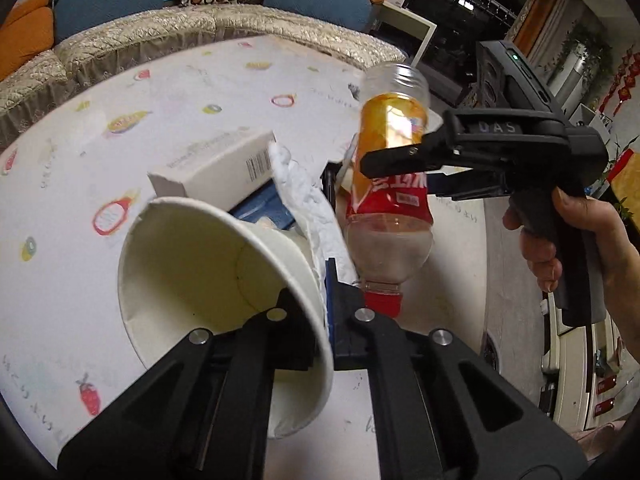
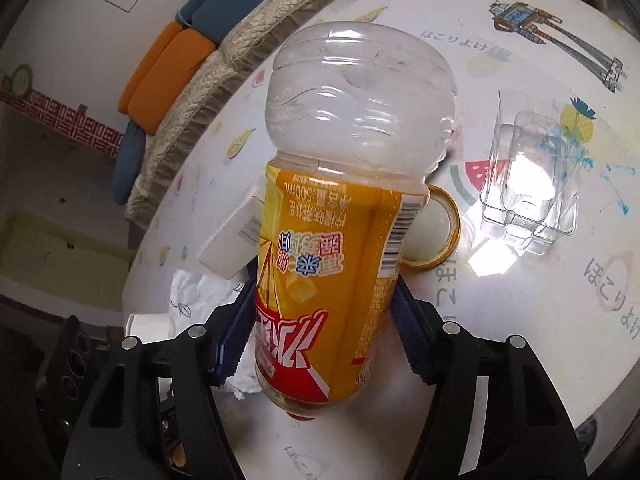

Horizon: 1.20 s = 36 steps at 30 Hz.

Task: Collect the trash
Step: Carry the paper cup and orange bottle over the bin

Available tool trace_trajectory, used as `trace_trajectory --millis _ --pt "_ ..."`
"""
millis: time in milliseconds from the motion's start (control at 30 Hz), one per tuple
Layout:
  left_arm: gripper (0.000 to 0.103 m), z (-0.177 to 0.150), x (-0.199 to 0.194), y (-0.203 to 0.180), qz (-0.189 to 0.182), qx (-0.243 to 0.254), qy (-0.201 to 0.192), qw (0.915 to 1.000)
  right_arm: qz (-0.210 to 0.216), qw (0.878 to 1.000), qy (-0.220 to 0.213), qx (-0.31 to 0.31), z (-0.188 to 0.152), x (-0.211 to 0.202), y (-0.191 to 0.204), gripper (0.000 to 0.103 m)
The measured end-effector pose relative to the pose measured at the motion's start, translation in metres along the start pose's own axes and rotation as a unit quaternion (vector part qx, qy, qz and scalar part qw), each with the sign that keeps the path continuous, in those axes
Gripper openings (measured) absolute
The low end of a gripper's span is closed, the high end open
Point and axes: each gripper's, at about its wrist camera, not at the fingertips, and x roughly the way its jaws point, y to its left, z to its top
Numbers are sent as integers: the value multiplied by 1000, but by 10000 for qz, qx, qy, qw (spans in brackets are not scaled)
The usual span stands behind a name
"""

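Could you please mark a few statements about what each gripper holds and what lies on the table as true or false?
1. The right gripper clamps a plastic bottle. True.
2. The bottle is held cap up. False: its red cap points down.
3. The left gripper grips a paper cup by its rim. True.
4. The clear plastic tray sits inside the cup. False: it lies on the table.

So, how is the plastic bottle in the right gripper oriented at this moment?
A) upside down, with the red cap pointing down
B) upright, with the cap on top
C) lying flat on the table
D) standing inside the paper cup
A: in the left wrist view the right gripper clamps the plastic bottle around its label, with the red cap at the bottom.
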Motion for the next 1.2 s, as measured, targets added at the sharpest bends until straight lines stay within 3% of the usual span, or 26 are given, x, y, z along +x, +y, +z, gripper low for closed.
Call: trace_trajectory --millis 367,700,900,1200 --pt "2 9 -66 -43 245 419 -283 9984 200 9947 -305 -964 -23 -96 36 64" --pt "2 8 -92 -129 -107 1088 -377 9933 408 9865 -595 -1470 -89 -226 1 63" --pt "2 -17 -50 -212 -643 1809 131 9813 34 9919 -578 -1128 -146 -264 -71 63" --pt "2 -77 47 -294 -1139 2289 990 9617 -590 9975 -287 -247 -225 -243 -194 63"
